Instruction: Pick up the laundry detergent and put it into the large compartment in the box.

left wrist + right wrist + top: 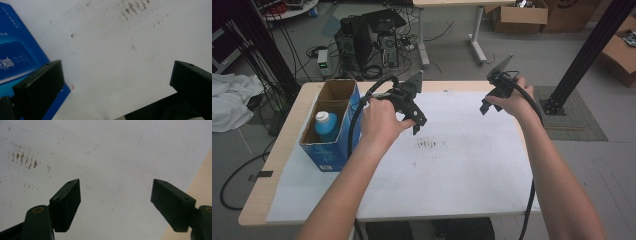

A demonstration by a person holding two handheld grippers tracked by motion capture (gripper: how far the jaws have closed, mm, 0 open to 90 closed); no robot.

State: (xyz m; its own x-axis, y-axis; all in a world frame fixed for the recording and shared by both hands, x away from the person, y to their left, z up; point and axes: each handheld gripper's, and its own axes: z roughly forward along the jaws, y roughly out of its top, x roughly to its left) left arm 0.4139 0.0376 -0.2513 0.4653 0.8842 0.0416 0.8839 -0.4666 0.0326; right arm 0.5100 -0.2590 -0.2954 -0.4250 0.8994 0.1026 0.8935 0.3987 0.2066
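My left gripper (417, 122) is held above the white sheet (462, 150), just right of a blue cardboard box (333, 135). In the left gripper view its black jaws stand wide apart with nothing between them (117, 82), and the blue box (17, 57) shows at the left. A bottle with a white cap (326, 123) stands inside the box. My right gripper (484, 106) hovers over the sheet's far right part. Its jaws are also spread (116, 203), empty, above bare white sheet (112, 157).
Brown smudges (428, 145) mark the middle of the sheet. The wooden table edge (259, 185) shows at the left and a strip of table wood (200, 182) at the right. Behind the table are computer towers (367, 42), cables, cardboard boxes (519, 15) and a black frame post (587, 50).
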